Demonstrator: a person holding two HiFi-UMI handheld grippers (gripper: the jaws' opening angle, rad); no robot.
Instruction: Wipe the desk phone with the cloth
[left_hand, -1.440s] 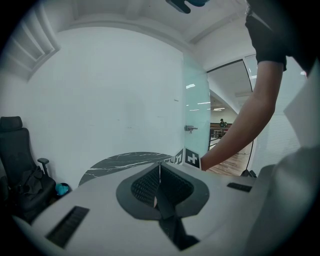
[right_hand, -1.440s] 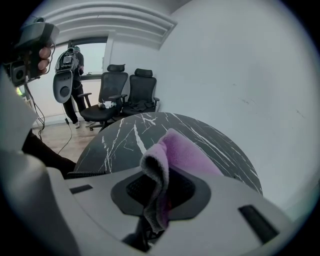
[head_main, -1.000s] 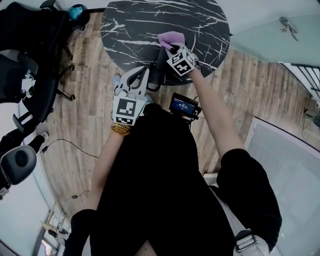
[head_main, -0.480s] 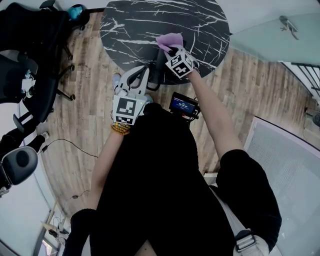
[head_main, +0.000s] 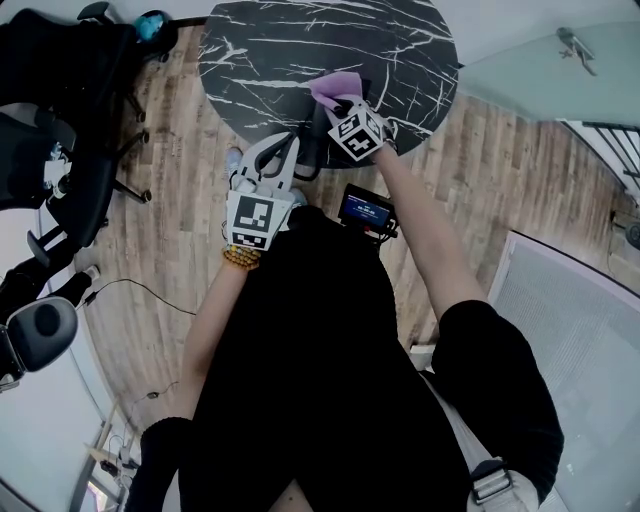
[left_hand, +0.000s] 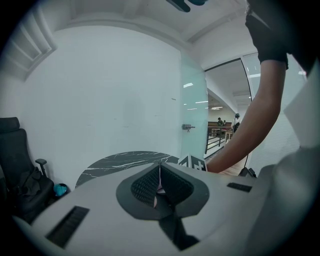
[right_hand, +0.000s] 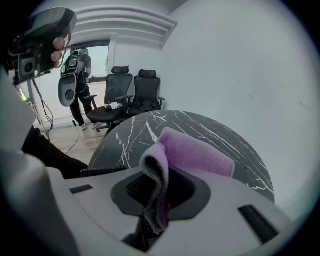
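- Currently my right gripper (right_hand: 160, 191) has its jaws clamped on the soft lilac fleece cloth (right_hand: 192, 152). One fold hangs down between the dark ribbed pads, and the rest bunches up ahead of the jaws.
- From the head view, that cloth (head_main: 336, 86) sits over the near part of the round black marble-look table (head_main: 270, 40). The right gripper (head_main: 345, 108) reaches onto it from the table's near edge.
- Under the right gripper, a dark long object (head_main: 318, 150) crosses the table's edge. I cannot tell from here whether it is the desk phone.
- A black coiled cord (right_hand: 100, 171) shows just left of the right gripper's body, against the table (right_hand: 150, 127).
- My left gripper (left_hand: 159, 181) has its jaws together, with only a thin slit between the pads and nothing held in them.
- In the head view the left gripper (head_main: 275, 155) hangs just short of the table's edge, beside the right one.
- A small black device with a lit screen (head_main: 367, 208) sits near the person's waist.
- Black office chairs (right_hand: 135, 92) stand beyond the table on the wood-plank floor (head_main: 170, 200), with a person standing near them.
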